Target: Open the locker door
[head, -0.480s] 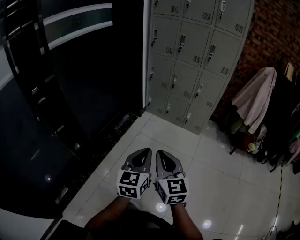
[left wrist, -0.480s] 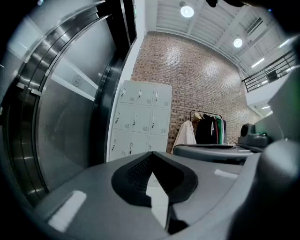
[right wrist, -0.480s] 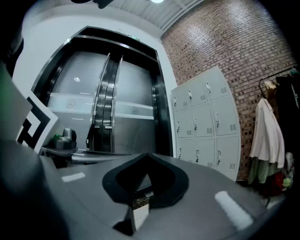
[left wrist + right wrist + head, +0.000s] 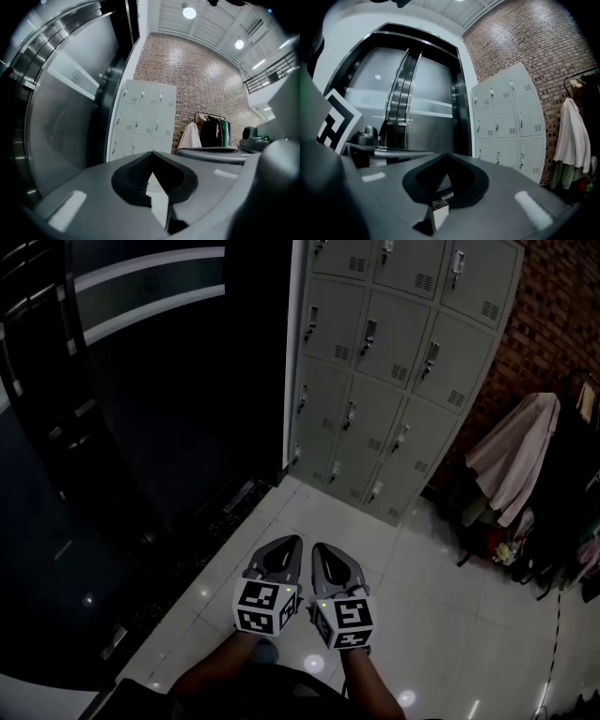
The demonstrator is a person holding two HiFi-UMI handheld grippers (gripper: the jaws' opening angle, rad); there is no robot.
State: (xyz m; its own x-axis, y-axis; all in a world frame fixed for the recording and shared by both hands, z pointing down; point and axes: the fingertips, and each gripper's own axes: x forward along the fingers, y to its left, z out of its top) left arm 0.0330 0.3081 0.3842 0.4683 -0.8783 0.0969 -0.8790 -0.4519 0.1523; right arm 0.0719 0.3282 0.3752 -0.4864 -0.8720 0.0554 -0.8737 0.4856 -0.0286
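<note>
A bank of grey lockers (image 4: 389,362) stands against the far wall, all doors closed, each with a small handle; the lockers (image 4: 140,122) also show in the left gripper view and the lockers (image 4: 508,124) in the right gripper view. My left gripper (image 4: 286,545) and right gripper (image 4: 323,549) are held side by side low over the white floor, well short of the lockers. Both are shut with nothing between their jaws. In the left gripper view the left gripper (image 4: 152,154) has its tips together, and the right gripper (image 4: 447,157) shows the same in its own view.
A dark curved glass-and-metal door (image 4: 122,409) fills the left. A brick wall (image 4: 553,315) is at the right, with a clothes rack holding a pale coat (image 4: 511,460) and dark garments. White glossy floor tiles (image 4: 441,615) lie between me and the lockers.
The lockers sit slightly higher and farther right in the head view. Both grippers keep the same place and stay shut.
</note>
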